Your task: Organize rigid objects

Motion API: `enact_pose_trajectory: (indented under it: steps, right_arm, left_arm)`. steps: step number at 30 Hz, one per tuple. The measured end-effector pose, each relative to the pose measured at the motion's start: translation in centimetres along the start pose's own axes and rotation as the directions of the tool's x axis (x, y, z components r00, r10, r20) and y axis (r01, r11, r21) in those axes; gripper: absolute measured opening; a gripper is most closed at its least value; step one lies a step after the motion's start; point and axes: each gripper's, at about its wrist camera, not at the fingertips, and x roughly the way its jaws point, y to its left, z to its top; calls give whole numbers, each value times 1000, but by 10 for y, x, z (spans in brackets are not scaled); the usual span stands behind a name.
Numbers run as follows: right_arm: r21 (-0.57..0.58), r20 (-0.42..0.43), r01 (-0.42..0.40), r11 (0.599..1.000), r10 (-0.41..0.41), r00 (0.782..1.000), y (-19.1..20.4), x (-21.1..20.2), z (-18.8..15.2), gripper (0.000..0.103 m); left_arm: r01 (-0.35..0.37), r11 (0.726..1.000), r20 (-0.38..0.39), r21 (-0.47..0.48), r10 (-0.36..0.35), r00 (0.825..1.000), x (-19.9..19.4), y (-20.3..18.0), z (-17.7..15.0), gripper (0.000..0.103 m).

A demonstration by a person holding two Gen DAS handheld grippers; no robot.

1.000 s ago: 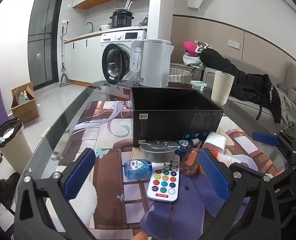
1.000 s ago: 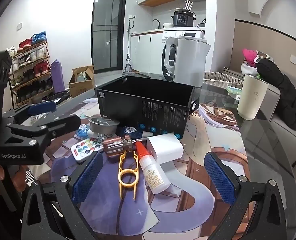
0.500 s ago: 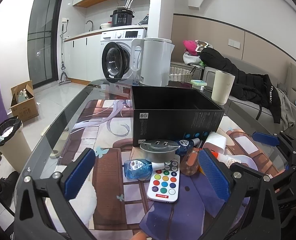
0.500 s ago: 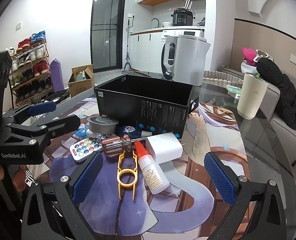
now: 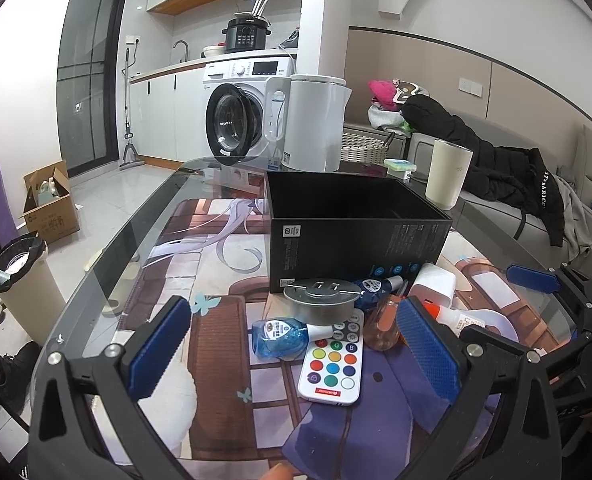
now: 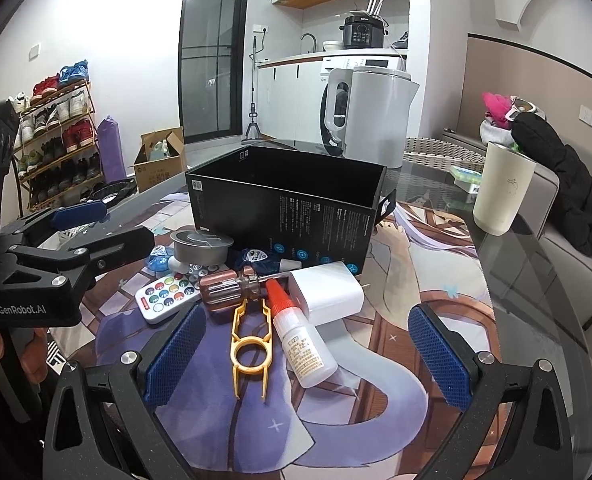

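Black box (image 6: pixel 292 200) sat open-topped, its inside not visible, clutter like the remote (image 5: pixel 333 362) just outside; left gripper (image 5: pixel 292 354) and right gripper (image 6: pixel 306 354) both spread, holding nothing.

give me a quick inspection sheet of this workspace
surface: glass table over a printed anime mat.
job's things: open black cardboard box; white remote with coloured buttons, brown-handled screwdriver, yellow plastic clip, red-capped white glue bottle, white charger block, silver round tin lie in front of it.
clutter: white electric kettle, cream tumbler.
grippers: left gripper and right gripper open, holding nothing.
cables: nothing seen.
surroundings: washing machine, shoe rack.
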Motion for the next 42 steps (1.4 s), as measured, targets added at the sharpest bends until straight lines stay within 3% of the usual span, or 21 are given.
enact_pose_trajectory:
  steps: [42]
  right_arm:
    - [30,-2,14,999,-13,1000,-10,1,-1,103]
  left_arm:
    - [-10,1000,-16,-9,10,1000,3,2,-2,103]
